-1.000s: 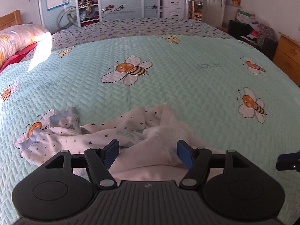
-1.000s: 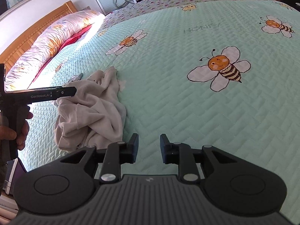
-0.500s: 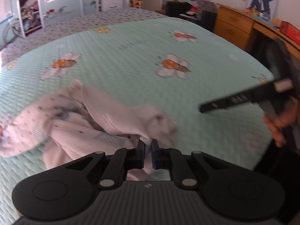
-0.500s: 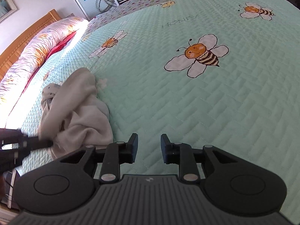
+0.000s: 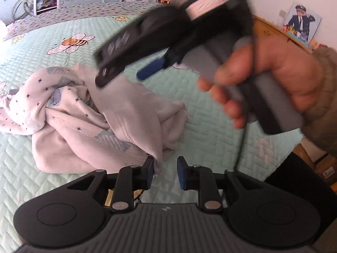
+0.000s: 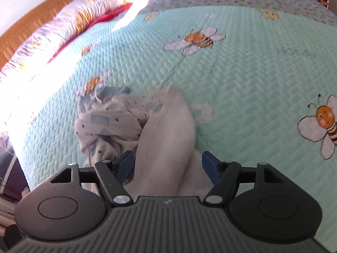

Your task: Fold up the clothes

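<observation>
Comparing with half a second ago: my left gripper (image 5: pixel 165 171), then pinched shut on the garment (image 5: pixel 88 113), is now standing apart, a corner of cloth only brushing its left pad. My right gripper (image 6: pixel 168 166), previously narrow over bare quilt (image 6: pixel 252 80), is now spread wide, straddling a raised fold. The garment is lying crumpled on the bee-print quilt. My right hand (image 5: pixel 267 80) is now crossing close and blurred in the left wrist view.

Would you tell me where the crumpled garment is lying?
The garment lies on the bee-print bedspread, directly ahead of the open right gripper, toward the pillow side.
</observation>
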Action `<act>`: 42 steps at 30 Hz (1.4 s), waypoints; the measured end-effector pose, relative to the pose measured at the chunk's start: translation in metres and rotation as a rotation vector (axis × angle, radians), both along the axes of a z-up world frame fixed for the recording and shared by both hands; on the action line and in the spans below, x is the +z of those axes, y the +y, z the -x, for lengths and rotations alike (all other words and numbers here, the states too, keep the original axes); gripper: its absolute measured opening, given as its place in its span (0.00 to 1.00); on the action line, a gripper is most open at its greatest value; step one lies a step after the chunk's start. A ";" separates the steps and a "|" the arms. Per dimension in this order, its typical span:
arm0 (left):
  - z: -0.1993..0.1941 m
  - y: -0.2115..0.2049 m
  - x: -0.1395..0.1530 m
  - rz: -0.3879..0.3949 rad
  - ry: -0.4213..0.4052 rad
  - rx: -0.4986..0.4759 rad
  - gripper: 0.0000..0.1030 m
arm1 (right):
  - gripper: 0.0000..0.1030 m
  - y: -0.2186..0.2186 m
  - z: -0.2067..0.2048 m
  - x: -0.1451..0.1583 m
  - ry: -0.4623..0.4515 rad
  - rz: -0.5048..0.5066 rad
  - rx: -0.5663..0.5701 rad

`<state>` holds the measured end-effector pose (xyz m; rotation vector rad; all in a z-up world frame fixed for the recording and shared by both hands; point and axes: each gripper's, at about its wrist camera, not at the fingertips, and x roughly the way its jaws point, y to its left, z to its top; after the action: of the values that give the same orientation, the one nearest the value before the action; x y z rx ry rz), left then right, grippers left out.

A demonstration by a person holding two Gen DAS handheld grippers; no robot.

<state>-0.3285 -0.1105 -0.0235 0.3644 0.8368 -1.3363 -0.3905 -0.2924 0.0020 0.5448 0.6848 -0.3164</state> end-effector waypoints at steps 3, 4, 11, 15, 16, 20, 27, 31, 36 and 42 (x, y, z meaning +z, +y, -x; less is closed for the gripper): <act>-0.013 0.017 0.011 0.043 0.041 0.034 0.26 | 0.20 0.004 -0.001 -0.008 0.025 0.029 -0.006; -0.019 0.023 0.016 0.060 0.054 0.060 0.26 | 0.03 0.006 -0.002 -0.011 0.034 0.038 -0.008; -0.045 0.036 0.052 0.126 -0.087 0.225 0.38 | 0.02 0.004 0.025 -0.022 0.062 0.039 -0.070; -0.052 -0.003 0.056 0.096 -0.328 0.187 0.52 | 0.02 -0.016 0.073 -0.031 0.078 -0.067 -0.163; -0.060 -0.015 0.055 0.079 -0.380 0.180 0.54 | 0.03 -0.019 0.082 -0.034 0.074 -0.098 -0.177; -0.084 -0.044 0.050 0.032 -0.469 0.137 0.60 | 0.03 -0.013 0.095 -0.043 0.063 -0.135 -0.164; -0.117 -0.073 0.018 -0.167 -0.389 0.032 0.60 | 0.03 -0.002 0.090 -0.054 0.055 -0.160 -0.121; -0.117 -0.077 0.016 -0.144 -0.291 0.118 0.21 | 0.03 -0.002 0.092 -0.054 0.028 -0.158 -0.130; -0.101 -0.057 0.073 0.119 -0.158 0.242 0.14 | 0.03 -0.016 0.103 -0.037 -0.036 -0.118 -0.212; -0.076 -0.016 0.124 0.331 -0.042 0.257 0.11 | 0.03 -0.059 0.152 -0.008 -0.068 -0.017 -0.406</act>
<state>-0.2529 -0.1262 0.1008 0.0227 0.5914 -1.1959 -0.5423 -0.3515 -0.0065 0.7081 0.5076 -0.6691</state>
